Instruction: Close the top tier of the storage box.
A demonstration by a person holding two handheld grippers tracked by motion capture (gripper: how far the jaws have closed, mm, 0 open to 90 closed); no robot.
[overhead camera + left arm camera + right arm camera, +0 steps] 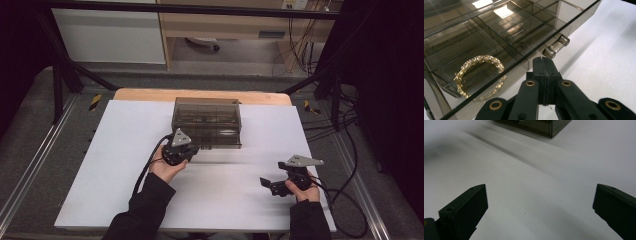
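A white sheet (125, 165) covers a light wood table (150, 94), whose bare edge shows at 12 o'clock. Grey carpet-like floor w/ metal rails on both sides; black frame struts cross the top corners. Behind, at 12 o'clock, a wood desk or cabinet w/ dangling cables; a white panel at 11.

Smoked clear plastic organiser box (207, 121) sits centre, toward the far side of the sheet, divided into compartments. In the left gripper view a gold sparkly bracelet (477, 72) lies in one compartment at 9 o'clock.

Left gripper (543, 75) is at the box's near-left corner; jaws pressed fully together, nothing visible between them, tip just beside the box's small cylindrical knob (556, 46).

Right gripper (270, 184) is at 4 o'clock over bare sheet, well apart from the box; jaws spread wide, holding nothing. The right gripper view is blurred.
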